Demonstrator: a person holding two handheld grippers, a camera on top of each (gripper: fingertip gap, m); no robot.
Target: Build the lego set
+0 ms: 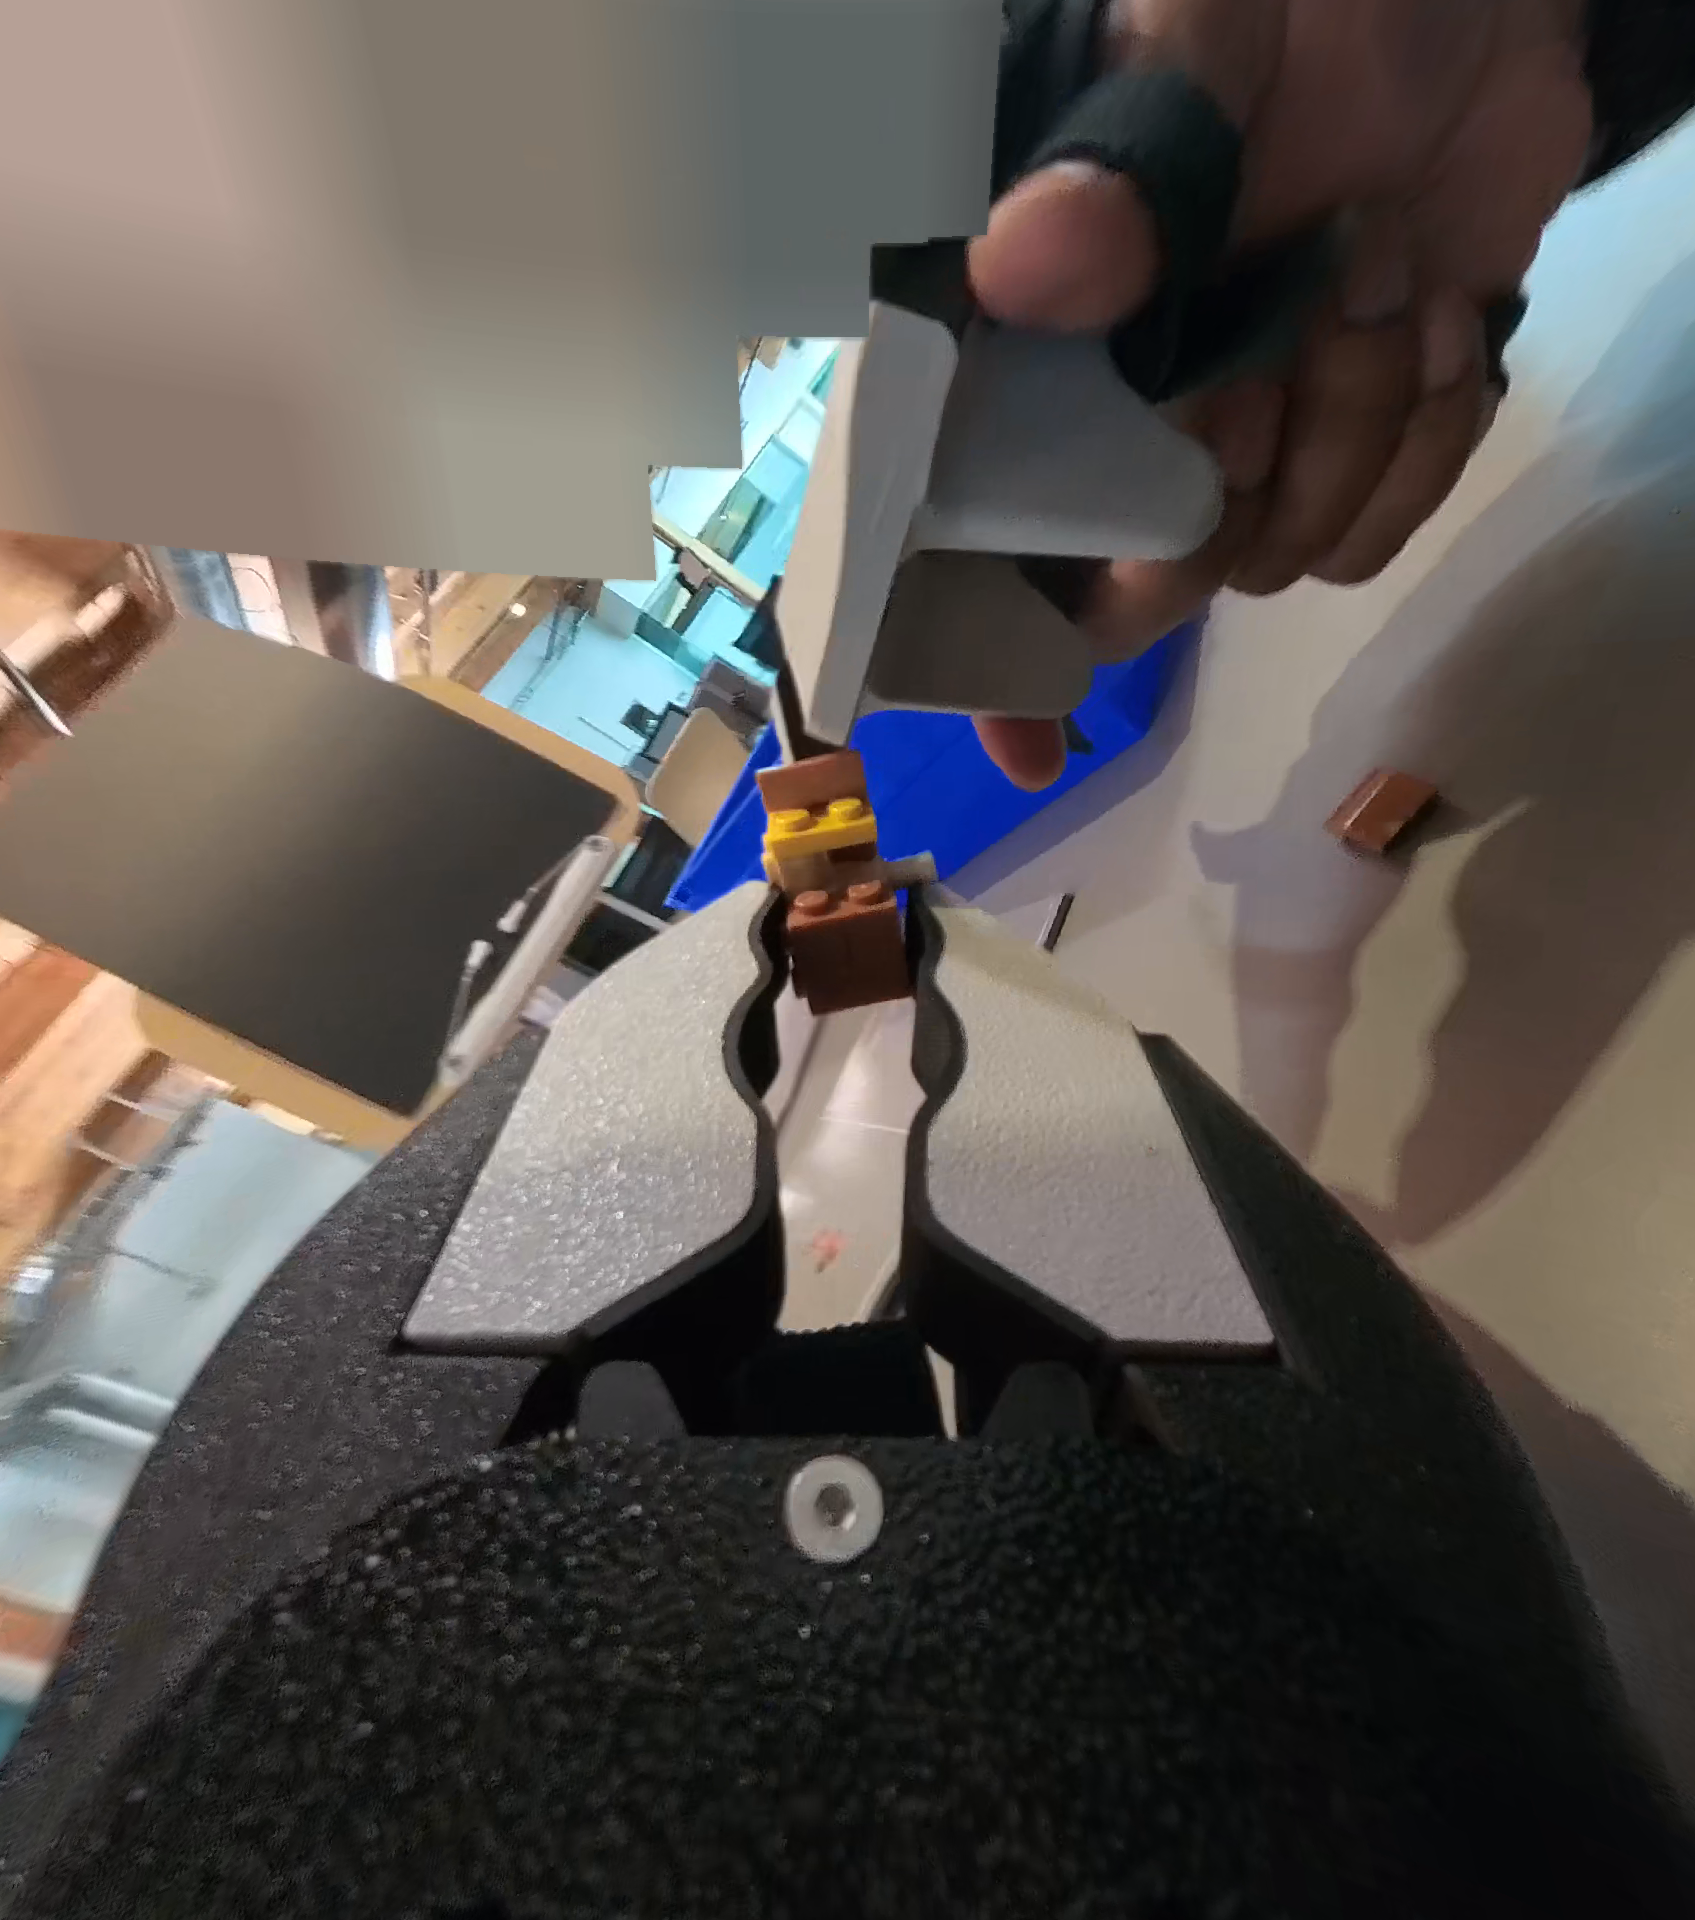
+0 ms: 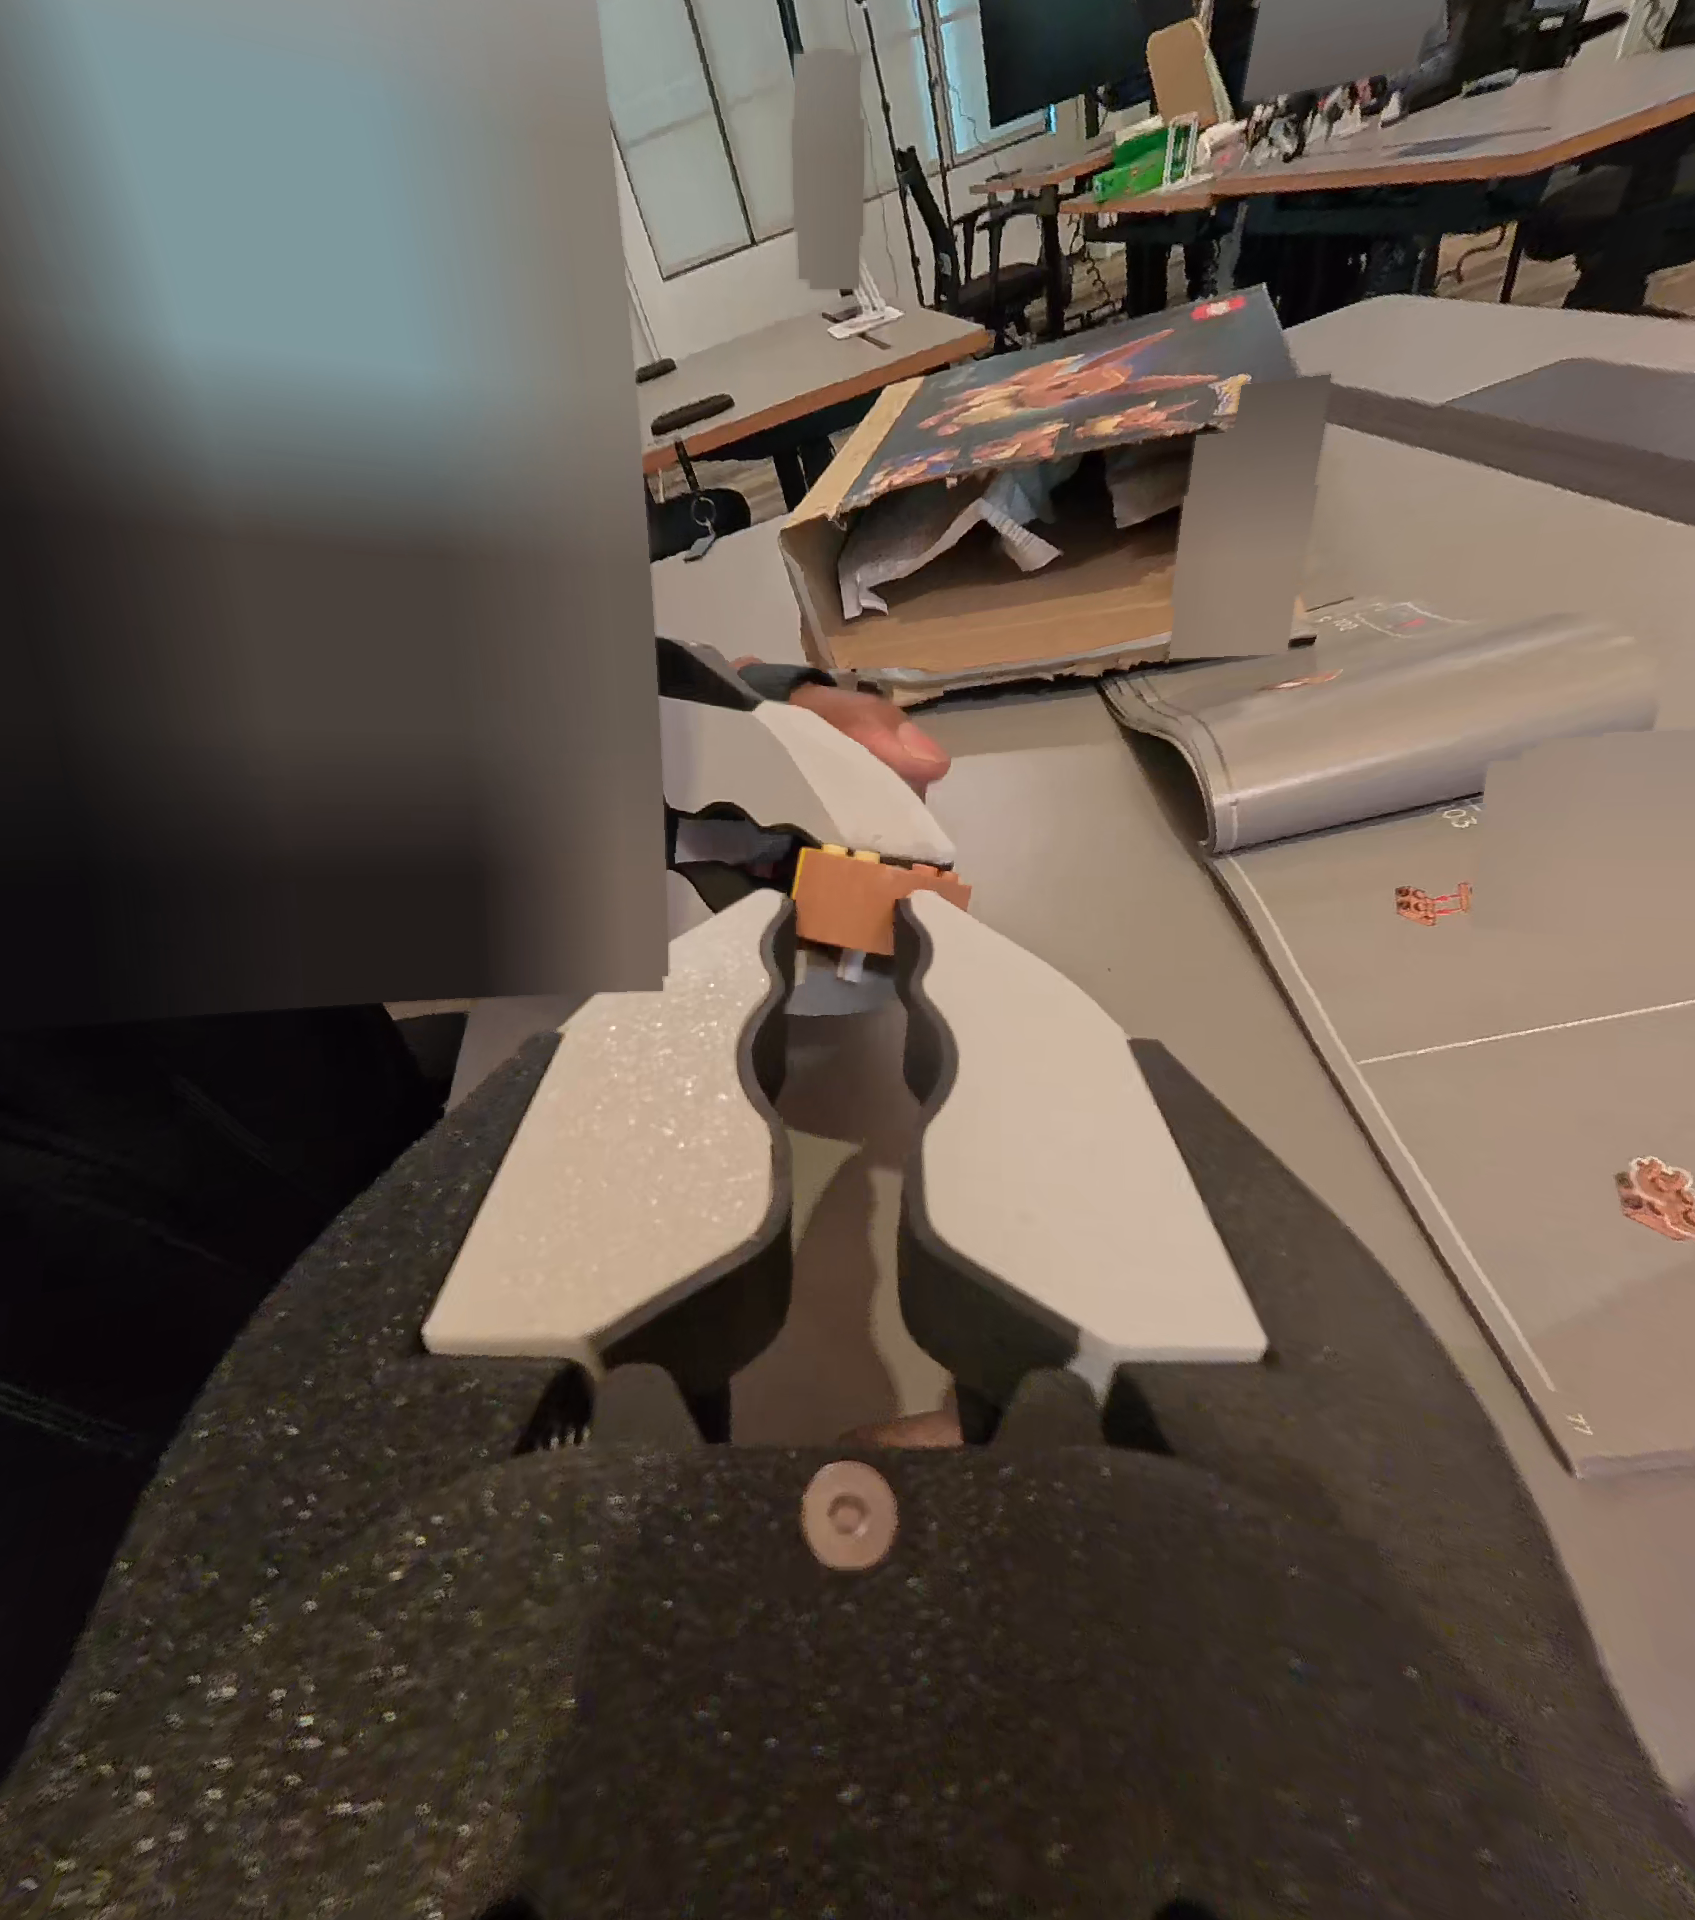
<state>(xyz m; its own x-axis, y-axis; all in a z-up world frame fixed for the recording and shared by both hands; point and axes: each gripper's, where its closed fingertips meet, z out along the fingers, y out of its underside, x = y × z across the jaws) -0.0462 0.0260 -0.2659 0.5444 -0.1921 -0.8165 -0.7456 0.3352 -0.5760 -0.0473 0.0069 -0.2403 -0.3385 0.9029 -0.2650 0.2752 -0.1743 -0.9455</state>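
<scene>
The left gripper (image 1: 843,925) clamps a small brick assembly (image 1: 838,883) — dark brown block between its fingertips, yellow plate and tan piece beyond. The right gripper (image 2: 843,925) pinches the same assembly's tan face; its underside is hidden. A loose brown piece (image 1: 1380,812) lies blurred, far right.

Small toy-brick assembly (image 1: 827,883) held off the grey table (image 2: 1082,810): dark-brown studded brick at one end, yellow two-stud plate mid, lighter brown smooth tile on the far end, short grey pin out the side. Left gripper (image 1: 841,940) pinches the dark-brown brick; right gripper (image 2: 843,925) clamps the lighter brown end
</scene>
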